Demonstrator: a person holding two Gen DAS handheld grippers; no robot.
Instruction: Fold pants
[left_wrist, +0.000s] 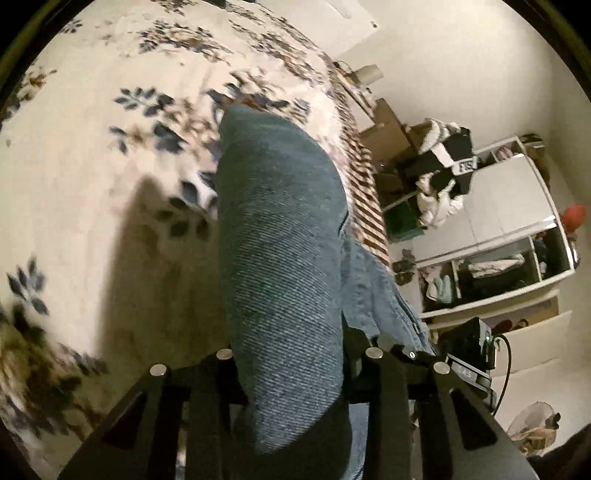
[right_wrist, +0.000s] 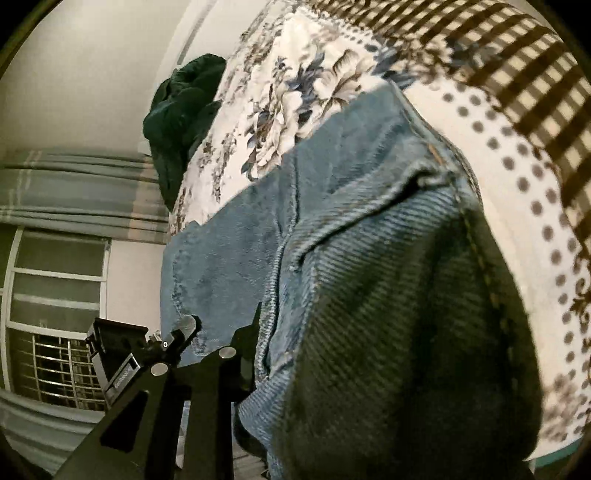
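The pants are blue denim jeans (left_wrist: 280, 236) hanging over a floral bedspread (left_wrist: 92, 122). In the left wrist view a fold of the jeans runs up between my left gripper's (left_wrist: 295, 373) black fingers, which are shut on it. In the right wrist view the jeans (right_wrist: 369, 258) fill the middle, with seams and a pocket edge showing. My right gripper (right_wrist: 295, 369) is shut on the denim; only its left finger (right_wrist: 207, 398) shows, the other is hidden behind cloth. The other gripper (right_wrist: 147, 354) shows at lower left, holding the same jeans.
The bed has a brown checked cover (right_wrist: 517, 74) and a dotted border (right_wrist: 524, 184). A dark green garment (right_wrist: 184, 118) lies at the bed's far edge. A white wardrobe (left_wrist: 509, 229) and a pile of boxes and clothes (left_wrist: 436, 166) stand beside the bed. A window with curtains (right_wrist: 55, 277) is at left.
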